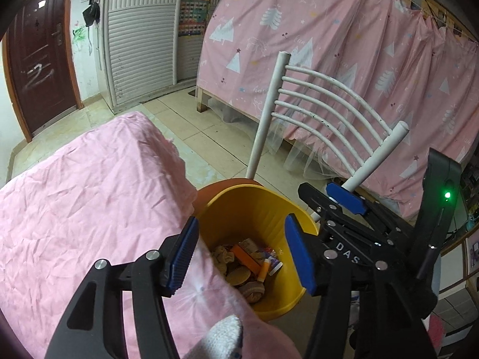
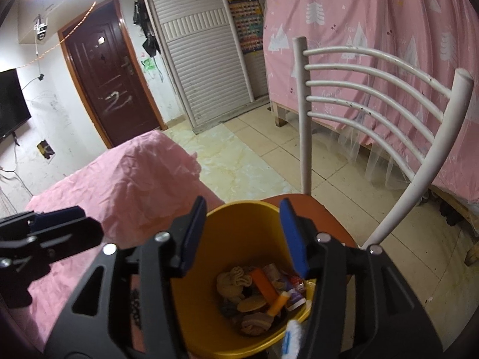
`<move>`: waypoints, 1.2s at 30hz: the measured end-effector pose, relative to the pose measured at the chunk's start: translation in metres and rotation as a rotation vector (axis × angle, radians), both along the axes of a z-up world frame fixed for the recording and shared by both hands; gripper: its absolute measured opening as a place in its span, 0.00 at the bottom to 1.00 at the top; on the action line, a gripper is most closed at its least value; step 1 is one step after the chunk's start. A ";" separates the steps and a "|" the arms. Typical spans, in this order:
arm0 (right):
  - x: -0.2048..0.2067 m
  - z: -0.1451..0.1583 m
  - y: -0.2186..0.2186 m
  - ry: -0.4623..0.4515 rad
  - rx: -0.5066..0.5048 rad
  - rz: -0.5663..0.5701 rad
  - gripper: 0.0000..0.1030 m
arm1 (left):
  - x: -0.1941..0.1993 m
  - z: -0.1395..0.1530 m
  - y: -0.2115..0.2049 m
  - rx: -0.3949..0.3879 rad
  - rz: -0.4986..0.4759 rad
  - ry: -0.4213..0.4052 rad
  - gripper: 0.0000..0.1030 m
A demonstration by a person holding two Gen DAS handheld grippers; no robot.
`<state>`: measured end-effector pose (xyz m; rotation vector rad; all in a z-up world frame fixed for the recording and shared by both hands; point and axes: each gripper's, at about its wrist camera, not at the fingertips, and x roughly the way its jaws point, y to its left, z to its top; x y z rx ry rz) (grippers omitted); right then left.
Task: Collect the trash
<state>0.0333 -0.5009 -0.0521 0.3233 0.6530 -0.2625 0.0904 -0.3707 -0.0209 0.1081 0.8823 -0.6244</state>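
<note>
**Trash in yellow bin, both grippers parted above it**

Left wrist view: Trash [image 1: 248, 264] lies at the bottom of the yellow bin [image 1: 254, 209]: crumpled tan pieces, an orange box, a small orange-capped tube, round brown items. The bin stands on a brown chair seat [image 1: 227, 185], just beside the pink-covered table [image 1: 89, 203]. Left gripper [image 1: 242, 252] hangs over the bin mouth, jaws apart, nothing between the blue pads [image 1: 299, 254]. A fold of the pink cloth and a white fabric bit [image 1: 224, 338] sit near the lower frame edge; whether the fabric touches the gripper cannot be told. The right gripper [image 1: 344, 200] shows to the right, over the bin's far rim, jaws spread. White chair back [image 1: 326, 104] rises behind; pink curtain [image 1: 359, 45] beyond it.

Right wrist view: Right gripper [image 2: 245, 236] points down into the bin [image 2: 239, 233], jaws apart, pads clear of any item. Trash [image 2: 260, 293] visible below between them. A white-and-blue object [image 2: 292, 338] lies at the bin's near rim; its identity is unclear. Left gripper [image 2: 51, 233] sits at left over the table [image 2: 134, 173]. Chair back [image 2: 374, 89] at right, dark door [image 2: 110, 74] behind.
</note>
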 end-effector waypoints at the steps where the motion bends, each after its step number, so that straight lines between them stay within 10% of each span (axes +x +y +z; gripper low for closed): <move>1: 0.000 0.002 0.003 -0.003 -0.002 0.006 0.51 | -0.001 0.001 0.005 -0.004 0.008 -0.005 0.49; 13: -0.005 0.028 0.034 -0.060 -0.019 0.069 0.86 | -0.011 0.019 0.059 -0.036 0.104 -0.071 0.49; 36: 0.015 0.052 0.165 -0.099 -0.082 0.347 0.93 | -0.025 0.032 0.206 0.029 0.476 -0.224 0.67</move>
